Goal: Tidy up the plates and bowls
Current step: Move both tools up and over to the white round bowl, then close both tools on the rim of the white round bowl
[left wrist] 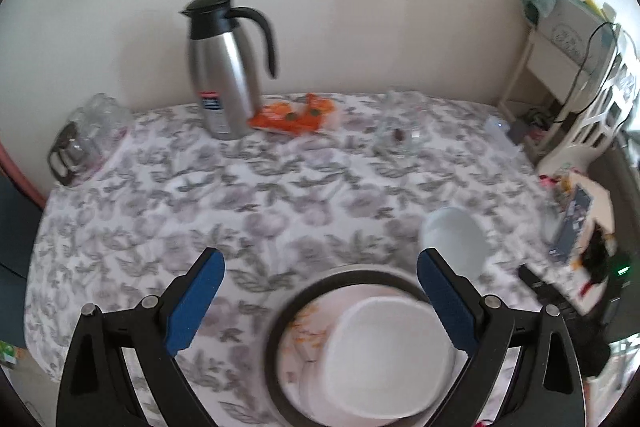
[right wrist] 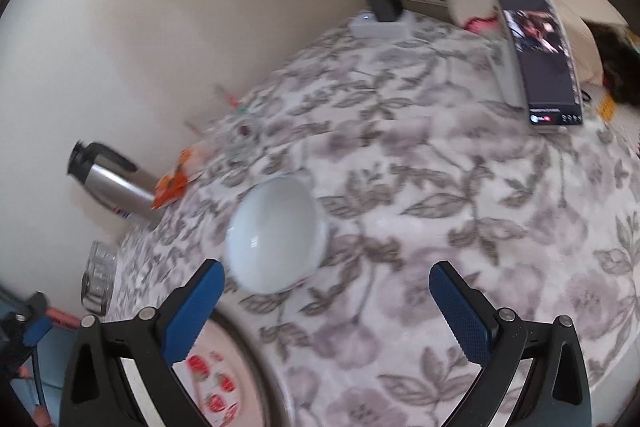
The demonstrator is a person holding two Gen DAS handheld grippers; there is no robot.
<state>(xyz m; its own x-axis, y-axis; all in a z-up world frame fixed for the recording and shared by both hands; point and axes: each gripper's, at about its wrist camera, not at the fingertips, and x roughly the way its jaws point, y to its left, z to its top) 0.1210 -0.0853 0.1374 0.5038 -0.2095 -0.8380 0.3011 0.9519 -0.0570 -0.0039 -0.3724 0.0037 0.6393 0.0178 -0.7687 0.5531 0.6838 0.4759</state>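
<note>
A dark-rimmed plate (left wrist: 288,311) with a floral print lies near the table's front edge; a white dish (left wrist: 388,355) rests on it. My left gripper (left wrist: 320,267) is open and empty, hovering just above and behind the plate. A white bowl (left wrist: 456,239) stands upright on the cloth to the plate's right. In the right wrist view the same bowl (right wrist: 276,235) sits just ahead of my open, empty right gripper (right wrist: 326,279), close to its left finger. The plate's rim (right wrist: 240,351) shows at lower left there, with a strawberry print inside.
A steel thermos jug (left wrist: 224,67) stands at the back by the wall, with an orange packet (left wrist: 296,115) beside it. A glass jar (left wrist: 88,139) lies at the left edge, a glass dish (left wrist: 400,135) at the back right. A phone (right wrist: 540,55) leans at the right.
</note>
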